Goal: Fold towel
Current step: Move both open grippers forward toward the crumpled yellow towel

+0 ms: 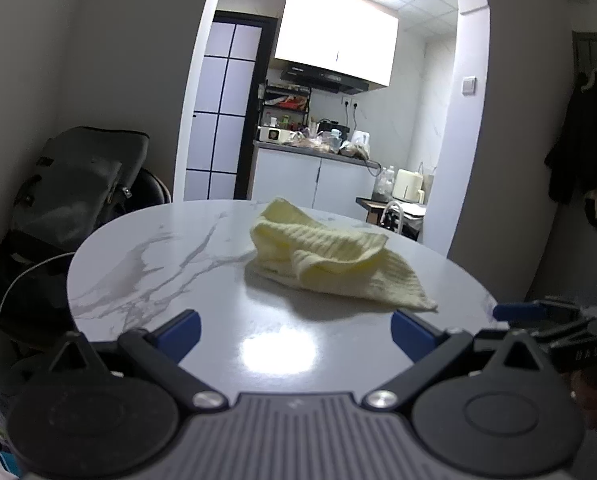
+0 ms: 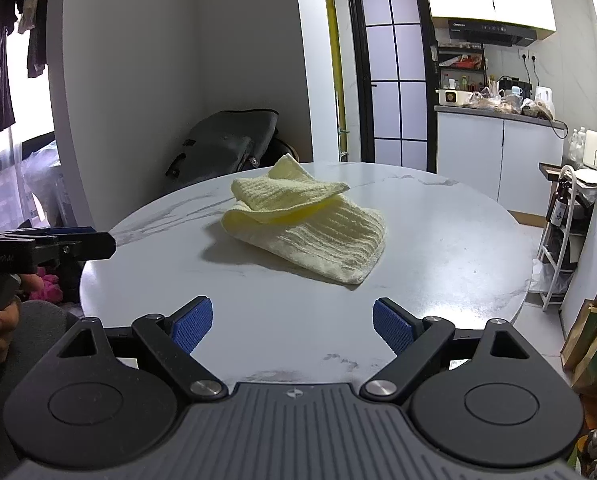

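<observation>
- The towel [image 1: 330, 258], pale yellow with a ribbed weave, lies crumpled on the round, marble-patterned worktop [image 1: 146, 276], roughly at its middle, with one flap doubled loosely over the rest and a corner trailing toward the near edge.
- The left tool [image 1: 294, 332] is held low and level over the near rim of the worktop, pointing forward at the towel; its blue-padded fingers [image 1: 182, 330] are spread wide and grasp nothing, well short of the cloth.
- The right tool [image 2: 292, 320] sits in much the same pose at the near edge, level and aimed at the towel [image 2: 310, 224], its blue pads [image 2: 392, 326] released wide apart with only bare worktop [image 2: 438, 240] between them.
- In the right wrist view the left tool [image 2: 78, 240] shows at the left border, just off the worktop rim, with the person's left hand [image 2: 2, 312] wrapped round its grip below.
- In the left wrist view the right tool [image 1: 518, 312] pokes in at the right border, beside the worktop edge.
- A dark bag [image 1: 70, 192] stands beyond the worktop against the wall.
</observation>
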Available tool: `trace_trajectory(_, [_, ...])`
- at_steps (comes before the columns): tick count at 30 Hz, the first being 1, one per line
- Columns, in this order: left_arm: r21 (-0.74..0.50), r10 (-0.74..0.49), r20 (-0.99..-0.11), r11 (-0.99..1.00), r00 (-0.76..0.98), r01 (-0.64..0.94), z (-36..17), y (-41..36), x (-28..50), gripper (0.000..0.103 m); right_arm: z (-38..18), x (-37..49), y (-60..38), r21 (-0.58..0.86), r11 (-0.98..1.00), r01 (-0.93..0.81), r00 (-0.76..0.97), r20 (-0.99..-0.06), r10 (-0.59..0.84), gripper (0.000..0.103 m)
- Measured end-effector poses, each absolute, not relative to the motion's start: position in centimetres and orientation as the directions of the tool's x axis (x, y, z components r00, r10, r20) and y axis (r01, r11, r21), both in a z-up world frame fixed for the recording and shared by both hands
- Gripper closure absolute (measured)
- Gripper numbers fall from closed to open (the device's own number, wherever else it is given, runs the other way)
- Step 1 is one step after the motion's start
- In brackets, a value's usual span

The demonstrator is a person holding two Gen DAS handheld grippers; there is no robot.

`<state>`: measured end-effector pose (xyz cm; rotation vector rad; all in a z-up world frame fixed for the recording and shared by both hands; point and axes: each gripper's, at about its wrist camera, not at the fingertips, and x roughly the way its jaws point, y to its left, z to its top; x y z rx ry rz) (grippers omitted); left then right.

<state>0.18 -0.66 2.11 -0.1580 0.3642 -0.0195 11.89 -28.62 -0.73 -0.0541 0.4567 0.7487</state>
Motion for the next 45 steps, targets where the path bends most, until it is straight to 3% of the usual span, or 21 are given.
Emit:
trace_trajectory(20, [-0.150,-0.035,-0.364,0.988,0.931,-0.022,3.6,-1.3,0.0,0.000,0.7,11.3,-28.3,0.094,0.722,-0.686,0.640,-0.394,0.659,0.012])
trace_trajectory(31, [-0.091,-0.019,-0.370,0.996,0.929,-0.016,4.5,-1.3,2.1,0.001,0.6,12.8,-27.6,0.094,0.733,-0.674,0.638,-0.427,0.641,0.012])
trace_trajectory(45, [-0.089,-0.020,-0.361,0.996,0.932,-0.013,5.2,-1.1,4.9,0.003,1.2,15.6,-26.9,0.073,0.724,-0.686,0.618,-0.465,0.633,0.021])
